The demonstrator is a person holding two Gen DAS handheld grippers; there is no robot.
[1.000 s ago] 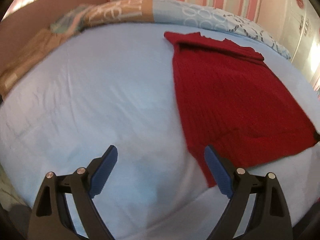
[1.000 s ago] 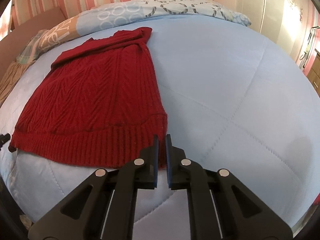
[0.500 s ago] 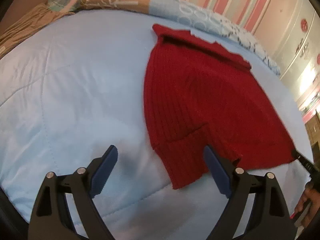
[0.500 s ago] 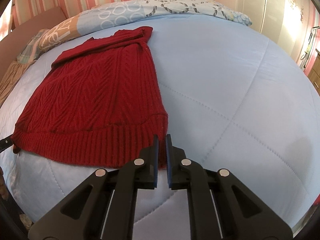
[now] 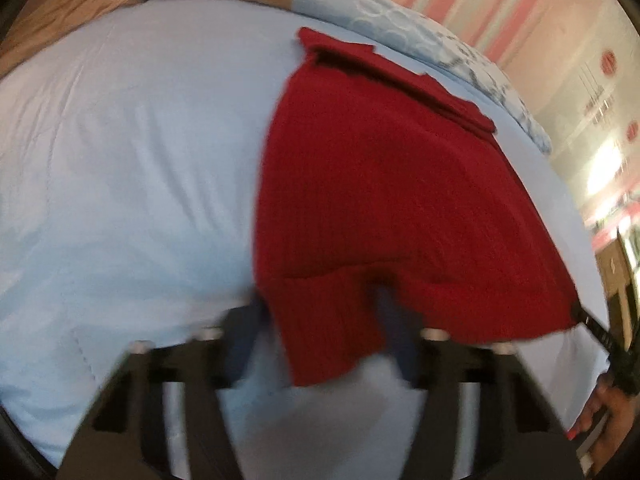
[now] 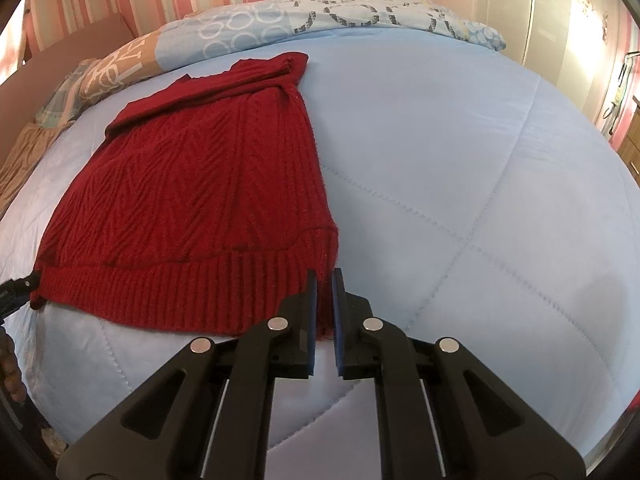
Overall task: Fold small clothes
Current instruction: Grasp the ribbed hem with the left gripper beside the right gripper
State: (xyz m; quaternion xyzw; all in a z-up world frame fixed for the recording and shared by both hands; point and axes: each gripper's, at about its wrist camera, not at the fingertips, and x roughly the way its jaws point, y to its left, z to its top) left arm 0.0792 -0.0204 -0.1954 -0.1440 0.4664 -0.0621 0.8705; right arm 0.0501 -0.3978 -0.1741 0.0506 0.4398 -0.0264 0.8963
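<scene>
A red knitted sweater (image 5: 380, 184) lies flat on the light blue quilt (image 5: 140, 160), ribbed hem toward me. My left gripper (image 5: 320, 300) is at the hem's left corner, its jaws closing with that corner between them; the picture is blurred and the left pad still stands just off the fabric. In the right wrist view the sweater (image 6: 200, 200) spreads out to the left. My right gripper (image 6: 324, 276) is shut on the hem's right corner, red knit pinched between its blue pads. The right gripper's tip (image 5: 592, 324) also shows at that corner in the left wrist view.
The quilt (image 6: 460, 160) covers a wide bed. Patterned pillows (image 6: 320, 16) lie along the far edge under a pink striped wall. A brown blanket (image 6: 24, 152) sits at the far left. A hand (image 5: 608, 408) holds the right gripper. White cabinet doors (image 6: 560, 12) stand at right.
My left gripper has swung right and down onto the hem's left corner, and its jaws have narrowed around it. The right gripper has stayed shut on the other corner.
</scene>
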